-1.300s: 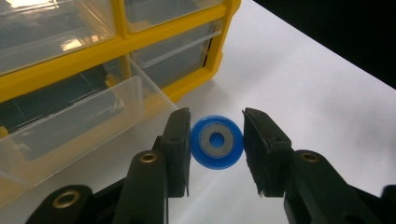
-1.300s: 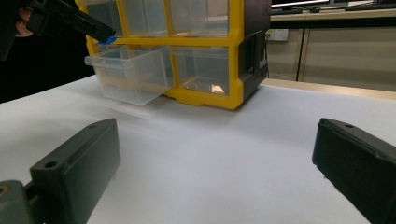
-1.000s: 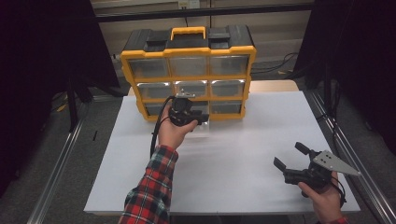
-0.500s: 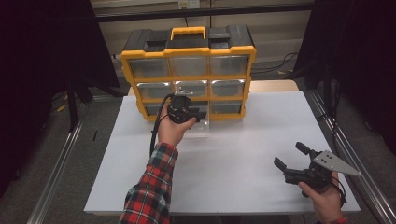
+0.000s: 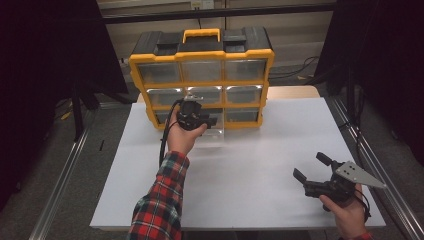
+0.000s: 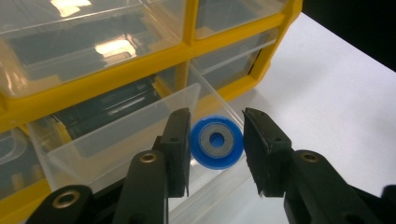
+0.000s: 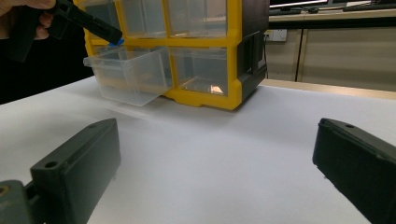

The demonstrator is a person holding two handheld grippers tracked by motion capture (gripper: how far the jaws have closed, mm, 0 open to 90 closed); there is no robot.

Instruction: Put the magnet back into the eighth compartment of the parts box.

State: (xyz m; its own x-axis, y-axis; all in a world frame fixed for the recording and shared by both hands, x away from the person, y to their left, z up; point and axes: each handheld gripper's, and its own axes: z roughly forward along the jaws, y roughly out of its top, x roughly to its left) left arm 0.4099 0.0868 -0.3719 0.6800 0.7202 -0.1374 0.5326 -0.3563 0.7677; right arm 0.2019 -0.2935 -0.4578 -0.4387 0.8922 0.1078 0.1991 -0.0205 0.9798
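Blue disc (image 6: pixel 216 142), round and flat with a grey ring set about a small centre hole, sits clamped by its rim between the jaws of the left gripper (image 6: pixel 217 122). It is held at the front right corner of the pulled-out drawer (image 6: pixel 116 135), at or just above the rim. Next to nothing has changed over the last second. The left hand has barely shifted, the jaws have kept the same spacing on the disc, and the drawer stands open as it did. I read that as a pause before the drop, with the disc not yet released into the drawer. Whether it already touches the drawer's front wall is hard to tell from the left gripper view.

The drawer is thin clear plastic, glossy and straight-walled, and looks empty where one can see through it. It belongs to the bottom row of the organiser (image 5: pixel 202 56), a box of hard yellow frame with a black top and carry handle (nine clear drawers in three rows). It stands at the far edge of the matt white table (image 5: pixel 260 165).

The right gripper (image 5: pixel 311 167) has not moved. It is low over the table's near right corner, well apart from the work, jaws spread wide with nothing between them.
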